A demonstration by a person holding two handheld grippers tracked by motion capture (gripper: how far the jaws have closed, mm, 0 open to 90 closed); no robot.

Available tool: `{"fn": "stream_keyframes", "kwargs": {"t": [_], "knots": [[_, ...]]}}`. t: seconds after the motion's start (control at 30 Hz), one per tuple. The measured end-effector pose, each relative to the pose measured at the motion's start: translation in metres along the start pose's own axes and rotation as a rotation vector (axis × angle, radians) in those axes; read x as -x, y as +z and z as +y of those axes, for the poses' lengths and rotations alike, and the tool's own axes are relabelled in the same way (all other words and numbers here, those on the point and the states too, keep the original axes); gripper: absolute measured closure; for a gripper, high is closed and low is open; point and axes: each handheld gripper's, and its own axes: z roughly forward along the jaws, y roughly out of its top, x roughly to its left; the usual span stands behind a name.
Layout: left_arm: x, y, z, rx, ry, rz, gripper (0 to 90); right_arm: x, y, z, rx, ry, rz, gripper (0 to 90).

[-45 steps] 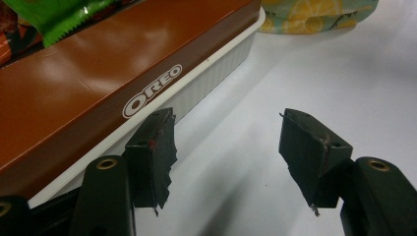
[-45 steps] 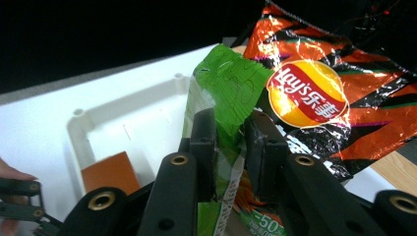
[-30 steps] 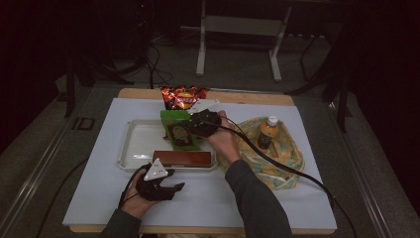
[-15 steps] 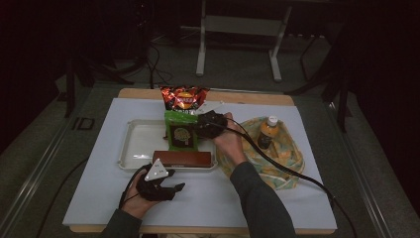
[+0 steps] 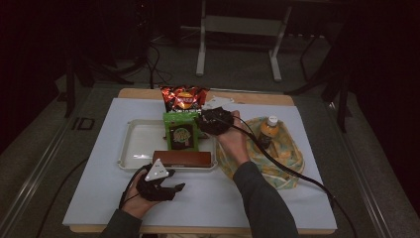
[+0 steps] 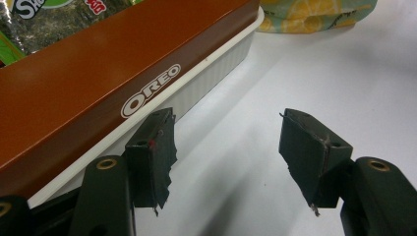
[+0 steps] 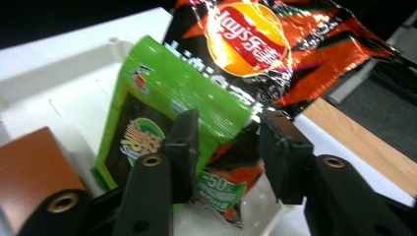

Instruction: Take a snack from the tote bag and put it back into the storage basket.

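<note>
Here, in the high view, the green bag is seen leaning in the tray, beside the right gripper. In the left gripper view, empty jaws are held wide near the Oreo box. In the right gripper view, jaws have just been opening, the bag's corner between them, unpressed. The bag is judged light, crinkly, slippery; its sealed top edge is best pinched.

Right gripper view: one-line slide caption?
Right gripper, jaws just opening, at the corner of a green snack bag in a white tray, chip bag behind.
</note>
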Motion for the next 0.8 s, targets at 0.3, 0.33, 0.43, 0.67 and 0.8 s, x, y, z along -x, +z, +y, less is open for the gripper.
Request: {"fn": "stream_keyframes", "kwargs": {"t": [0.3,0.33,0.43,0.67,0.8], "knots": [[-0.001,0.000,0.000,0.001,-0.002,0.000,38.3,-0.003,0.010,0.003,0.012,0.040,0.046,68.0],[-0.001,0.000,0.000,0.001,0.000,-0.001,38.3,-0.004,0.012,0.004,0.017,0.034,0.048,68.4],[0.000,-0.001,0.000,0.002,0.000,-0.002,38.3,-0.008,0.017,0.007,0.016,0.033,0.055,68.8],[-0.001,-0.001,0.000,0.005,-0.002,-0.002,38.2,-0.008,0.030,0.000,-0.022,0.040,0.050,67.4],[-0.001,-0.001,0.000,0.000,0.001,-0.004,38.2,-0.009,0.032,-0.002,-0.065,0.020,0.016,66.8]]}}
